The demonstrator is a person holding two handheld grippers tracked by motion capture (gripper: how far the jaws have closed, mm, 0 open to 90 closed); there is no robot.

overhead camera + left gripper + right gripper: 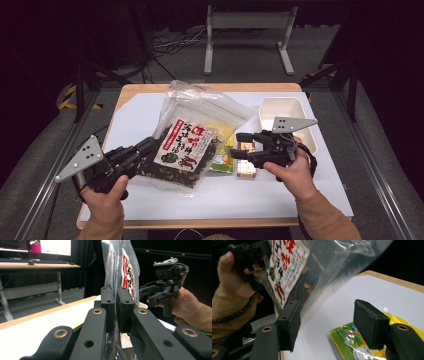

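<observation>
Clear plastic bag (200, 132): holds dark snack pieces and a red-and-white label; raised off the counter (135, 117) at a tilt, its lower left corner pinched.
Left gripper (142, 150): fingers (108, 306) clamped tight on the bag's edge; in the left gripper view the plastic runs straight up between the two pads.
Right gripper (239, 145): fingers (289, 323) stand wide with nothing between them, just beside the bag's right edge and apart from it.
Green-yellow packet (222, 160): flat on the counter, partly under the bag, below the right gripper.
Small box (246, 167): on the counter beside the packet, next to the right hand (295, 175).
Cream tub (285, 112): at the counter's far right, behind the right gripper.
Left hand (105, 197): at the near left corner.
</observation>
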